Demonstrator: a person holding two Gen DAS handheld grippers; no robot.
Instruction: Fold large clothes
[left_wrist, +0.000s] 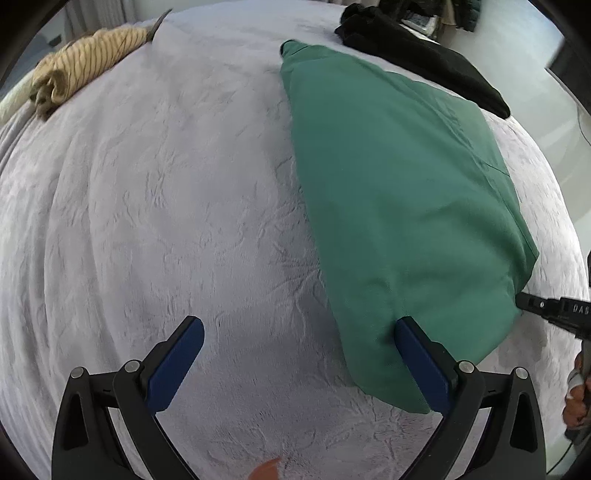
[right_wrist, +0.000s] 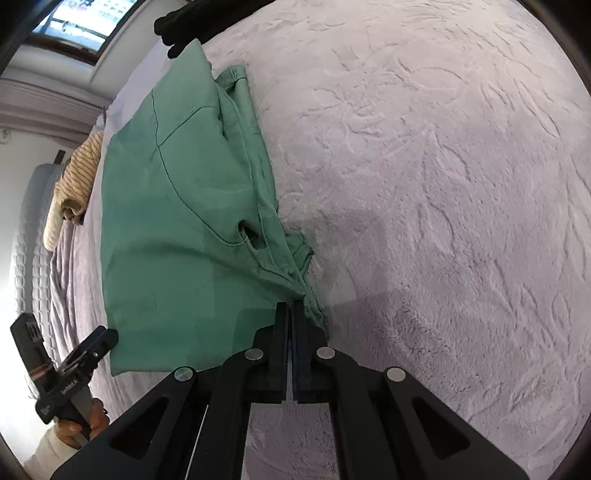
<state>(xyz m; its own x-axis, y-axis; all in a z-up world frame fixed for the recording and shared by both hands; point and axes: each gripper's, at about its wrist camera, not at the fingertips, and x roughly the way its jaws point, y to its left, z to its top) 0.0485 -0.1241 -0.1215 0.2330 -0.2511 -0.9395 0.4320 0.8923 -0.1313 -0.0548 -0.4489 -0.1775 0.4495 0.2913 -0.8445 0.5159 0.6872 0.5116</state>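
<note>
A green garment (left_wrist: 399, 192) lies folded flat on the bed, long side running away from me. In the left wrist view my left gripper (left_wrist: 301, 336) stands open above the blanket; its right finger (left_wrist: 421, 354) overlaps the garment's near edge and its pads press on nothing. My right gripper (right_wrist: 291, 308) is shut on a bunched corner of the green garment (right_wrist: 177, 221), and the cloth is drawn into creases toward its tips. The right gripper (left_wrist: 526, 301) also shows at the garment's right corner. A hand holds the left gripper (right_wrist: 101, 339) at the garment's other near corner.
The bed carries a lilac plush blanket (left_wrist: 166, 206) with an embossed pattern (right_wrist: 443, 184). A rolled beige striped garment (left_wrist: 85, 62) lies at the far left edge. A black garment (left_wrist: 424, 59) lies beyond the green one. A quilted headboard (right_wrist: 33, 240) and a window (right_wrist: 85, 18) show.
</note>
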